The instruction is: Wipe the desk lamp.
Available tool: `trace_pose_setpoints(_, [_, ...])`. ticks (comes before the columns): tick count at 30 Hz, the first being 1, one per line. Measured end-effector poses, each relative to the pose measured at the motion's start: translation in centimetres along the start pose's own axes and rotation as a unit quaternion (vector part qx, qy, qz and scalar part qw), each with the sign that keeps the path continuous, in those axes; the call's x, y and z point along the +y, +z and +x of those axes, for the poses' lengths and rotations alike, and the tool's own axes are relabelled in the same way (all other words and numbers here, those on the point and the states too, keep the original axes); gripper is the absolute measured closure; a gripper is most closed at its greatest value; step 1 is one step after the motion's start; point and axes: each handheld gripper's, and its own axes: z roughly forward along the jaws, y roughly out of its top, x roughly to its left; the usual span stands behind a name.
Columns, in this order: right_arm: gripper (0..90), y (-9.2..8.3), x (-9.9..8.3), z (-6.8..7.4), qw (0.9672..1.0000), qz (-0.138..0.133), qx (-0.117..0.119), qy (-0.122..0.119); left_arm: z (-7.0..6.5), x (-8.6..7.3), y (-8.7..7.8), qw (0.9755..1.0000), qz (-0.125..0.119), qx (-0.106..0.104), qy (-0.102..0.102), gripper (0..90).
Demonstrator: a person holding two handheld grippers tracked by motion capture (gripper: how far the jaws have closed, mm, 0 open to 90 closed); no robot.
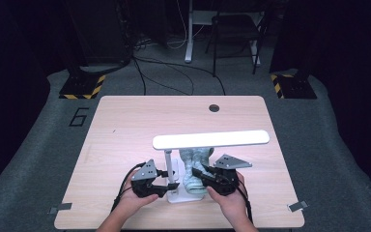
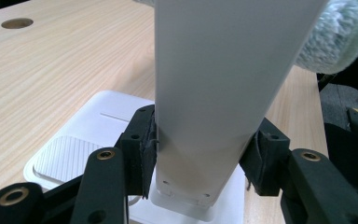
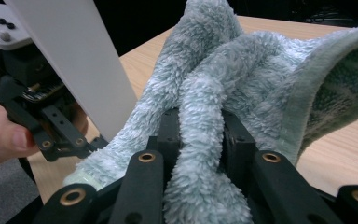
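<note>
Two grippers on one wooden table (image 1: 125, 121). Left gripper (image 2: 200, 158): jaws clamped on the white desk lamp's upright post (image 2: 214, 93), above its base (image 2: 74, 149). Right gripper (image 3: 198, 140): jaws pinching a fold of pale green towel (image 3: 242, 79), bunched beside the post.

The high view looks forward and down from above the person's side of the desk (image 1: 125, 121), far enough back to take in the whole top, the floor around it and a chair beyond.

The left gripper view sits very close behind its own jaws, facing along them at the white lamp post (image 2: 219, 93) and the lamp base (image 2: 84, 140), with the desk stretching away behind.

The right gripper view is equally close, looking along its jaws into the grey-green towel (image 3: 223, 93).

All three share the lamp post and the towel; the right gripper view also catches the left gripper (image 3: 93, 142) farther off.
</note>
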Motion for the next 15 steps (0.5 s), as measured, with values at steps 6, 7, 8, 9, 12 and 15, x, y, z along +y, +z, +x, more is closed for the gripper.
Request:
trace_pose_setpoints(6, [72.6,0.6,0.7,0.9,0.9999,-0.004,0.014,-0.004,0.0,0.0,0.0,1.0,0.002,0.002,0.001,50.9])
trace_pose_setpoints(7, [72.6,0.7,0.8,1.1,0.9998,-0.005,0.019,-0.006,0.0,0.0,0.0,1.0,0.002,0.003,0.002,50.9])
trace_pose_setpoints(8, [72.6,0.8,0.9,1.3,0.9998,-0.007,0.019,-0.005,0.0,0.0,0.0,1.0,0.003,0.003,0.004,51.0])
trace_pose_setpoints(9, [72.6,0.9,1.0,1.5,0.9997,-0.006,0.023,-0.007,-0.1,0.0,0.0,1.0,0.004,0.005,0.003,51.1])
trace_pose_setpoints(12, [72.6,1.2,1.2,2.0,0.9995,-0.008,0.03,-0.011,-0.1,0.0,0.1,0.9999,0.005,0.008,0.005,51.3])
trace_pose_setpoints(15, [72.6,1.4,1.4,2.4,0.9993,-0.009,0.035,-0.013,-0.1,0.0,0.0,0.9999,0.007,0.006,0.007,51.3])
